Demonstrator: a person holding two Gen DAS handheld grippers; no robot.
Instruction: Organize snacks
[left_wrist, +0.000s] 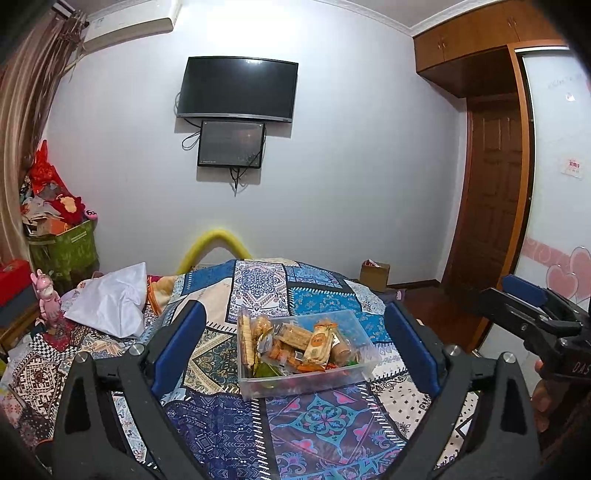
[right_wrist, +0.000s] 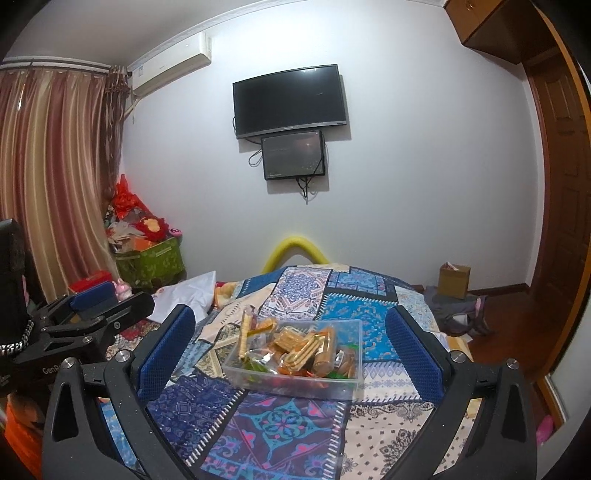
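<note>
Fingers on both your left gripper (left_wrist: 295, 339) and right gripper (right_wrist: 291, 343) are spreading wide, gripping nothing; the snack box (left_wrist: 306, 373) is sitting centre-frame on the bed (left_wrist: 317, 417). Approach level, avoiding tipping it.

A dark television (left_wrist: 237, 88) is hanging on the pale wall (left_wrist: 351, 166) above a smaller screen (left_wrist: 231, 144); striped curtains (right_wrist: 48, 177) (beside an air conditioner (right_wrist: 170, 62)) are covering the window, and a wooden door (left_wrist: 495, 188) is standing shut.
</note>
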